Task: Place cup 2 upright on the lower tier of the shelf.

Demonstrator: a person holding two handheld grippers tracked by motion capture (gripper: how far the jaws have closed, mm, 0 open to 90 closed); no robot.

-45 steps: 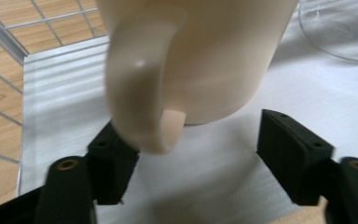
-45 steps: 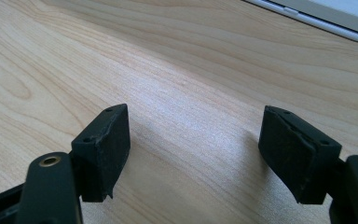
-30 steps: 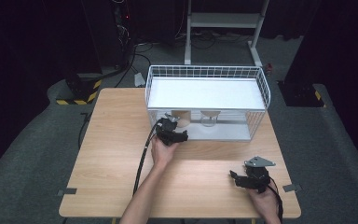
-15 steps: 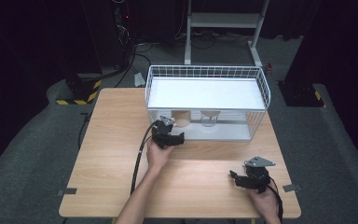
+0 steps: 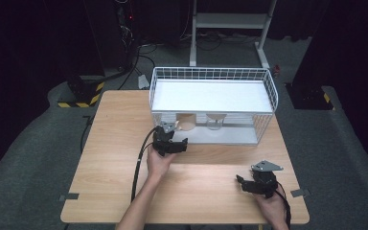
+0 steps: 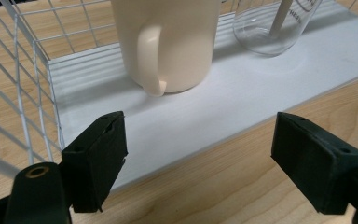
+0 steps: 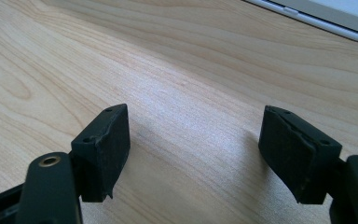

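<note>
high overhead view; gripper views close over table (image 5: 110, 158), left facing rack (image 6: 23, 70)

The mug (image 6: 168, 42) stands in the basket (image 5: 268, 91), left of the glass (image 6: 272, 25); the basket sits at the tabletop's (image 5: 110, 143) far edge.

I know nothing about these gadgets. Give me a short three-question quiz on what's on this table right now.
1. True or false: the left gripper holds the cream mug.
2. What stands beside the mug on the lower shelf of the wire rack? A) glass cup B) plate C) bottle
3. What lies under the right gripper?

Key:
1. False; its jaws stand open just in front of the shelf.
2. A, the glass cup.
3. Bare wooden table.
</note>
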